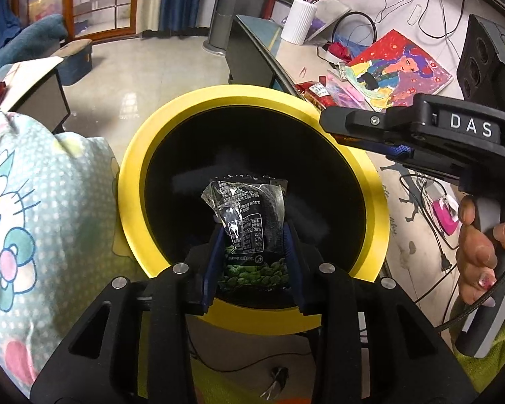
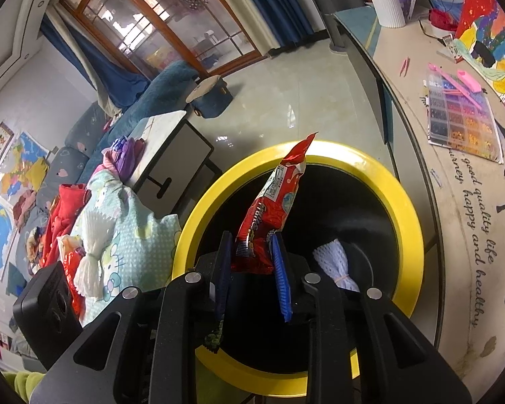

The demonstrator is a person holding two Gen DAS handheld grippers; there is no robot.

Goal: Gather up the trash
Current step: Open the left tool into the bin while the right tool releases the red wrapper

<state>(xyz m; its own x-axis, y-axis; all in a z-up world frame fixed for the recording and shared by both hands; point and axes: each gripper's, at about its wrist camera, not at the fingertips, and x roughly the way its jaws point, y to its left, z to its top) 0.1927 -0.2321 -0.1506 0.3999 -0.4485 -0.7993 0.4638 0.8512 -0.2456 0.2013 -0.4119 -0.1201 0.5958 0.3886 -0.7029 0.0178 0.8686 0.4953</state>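
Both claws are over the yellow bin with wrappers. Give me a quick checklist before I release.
1. Left claw gripping the black-green snack packet: ok.
2. Right claw gripping the red wrapper: ok.
3. Black-green packet over the opening of the yellow-rimmed bin: ok.
4. Red wrapper over the opening: ok; its tip reaches toward the far rim.
5. Room in the bin: ok, only a white mesh sleeve visible inside.
6. Claws clear of each other: cannot tell.
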